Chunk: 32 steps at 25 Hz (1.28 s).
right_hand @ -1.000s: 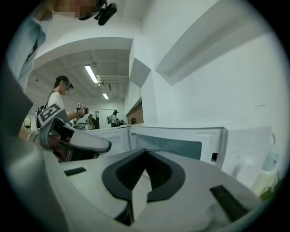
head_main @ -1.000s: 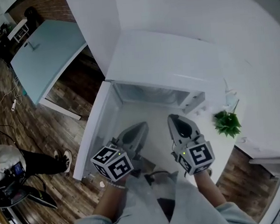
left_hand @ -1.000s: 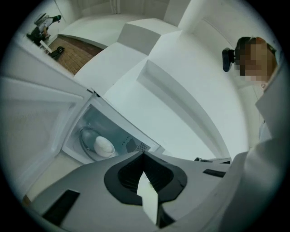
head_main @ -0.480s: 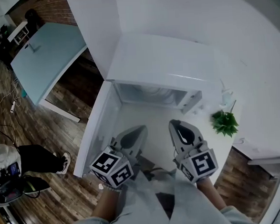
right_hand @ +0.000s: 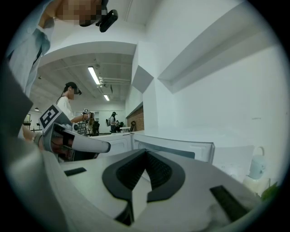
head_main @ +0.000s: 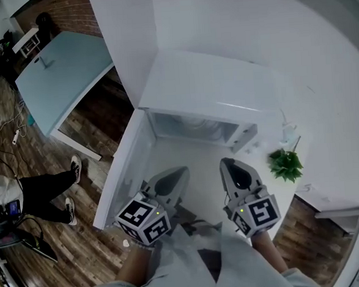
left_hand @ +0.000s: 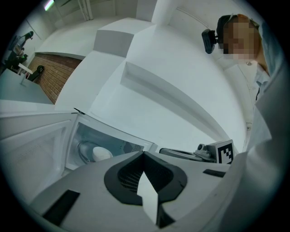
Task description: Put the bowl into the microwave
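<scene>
White counter lies mid-frame; the bowl sits inside the open microwave, lower left of the left gripper view. Likely stiff, slick, breakable: pinch its rim. The left gripper and right gripper are closed, empty

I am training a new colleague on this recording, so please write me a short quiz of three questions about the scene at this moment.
1. Fill the gap: the left gripper and the right gripper both have their jaws ____, with nothing between them.
2. True or false: the microwave has its door open.
3. Where is the white bowl? A. in the left gripper B. inside the microwave C. on top of the microwave
Key: 1 shut; 2 true; 3 B.
</scene>
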Available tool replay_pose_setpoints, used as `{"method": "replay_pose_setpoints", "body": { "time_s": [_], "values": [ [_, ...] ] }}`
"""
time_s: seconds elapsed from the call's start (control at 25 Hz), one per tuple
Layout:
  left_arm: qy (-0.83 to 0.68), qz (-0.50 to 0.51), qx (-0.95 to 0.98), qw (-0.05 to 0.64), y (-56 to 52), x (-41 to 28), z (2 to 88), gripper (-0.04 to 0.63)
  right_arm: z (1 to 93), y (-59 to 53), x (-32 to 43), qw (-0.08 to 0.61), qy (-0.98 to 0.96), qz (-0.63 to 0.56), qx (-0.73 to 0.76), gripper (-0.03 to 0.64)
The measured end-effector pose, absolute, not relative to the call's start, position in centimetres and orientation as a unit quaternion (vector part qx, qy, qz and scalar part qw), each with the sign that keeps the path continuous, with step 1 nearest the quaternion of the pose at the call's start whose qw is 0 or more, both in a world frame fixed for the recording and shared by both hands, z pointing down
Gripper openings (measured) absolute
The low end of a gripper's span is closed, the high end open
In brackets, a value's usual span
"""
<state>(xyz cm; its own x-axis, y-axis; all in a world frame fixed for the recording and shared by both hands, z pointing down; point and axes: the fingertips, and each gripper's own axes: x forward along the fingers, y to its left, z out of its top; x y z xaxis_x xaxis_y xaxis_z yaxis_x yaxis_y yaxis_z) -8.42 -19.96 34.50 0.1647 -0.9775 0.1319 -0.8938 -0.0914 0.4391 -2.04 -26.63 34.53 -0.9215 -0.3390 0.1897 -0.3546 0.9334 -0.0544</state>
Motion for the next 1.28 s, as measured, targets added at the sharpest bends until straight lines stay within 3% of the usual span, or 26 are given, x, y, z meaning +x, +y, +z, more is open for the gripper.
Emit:
{"method": "replay_pose_setpoints", "body": {
  "time_s": [1.12, 1.28],
  "values": [
    [-0.628, -0.101, 0.737, 0.230, -20.4, -7.5, 35.4, -0.002, 35.7, -26.6, -2.0, 0.110, -0.978, 0.029, 0.174, -0.002],
    [-0.626, -0.098, 0.738, 0.231, -20.5, -7.2, 35.4, -0.002, 36.3, -26.7, -1.5, 0.139, -0.974, 0.037, 0.177, -0.002]
  ]
}}
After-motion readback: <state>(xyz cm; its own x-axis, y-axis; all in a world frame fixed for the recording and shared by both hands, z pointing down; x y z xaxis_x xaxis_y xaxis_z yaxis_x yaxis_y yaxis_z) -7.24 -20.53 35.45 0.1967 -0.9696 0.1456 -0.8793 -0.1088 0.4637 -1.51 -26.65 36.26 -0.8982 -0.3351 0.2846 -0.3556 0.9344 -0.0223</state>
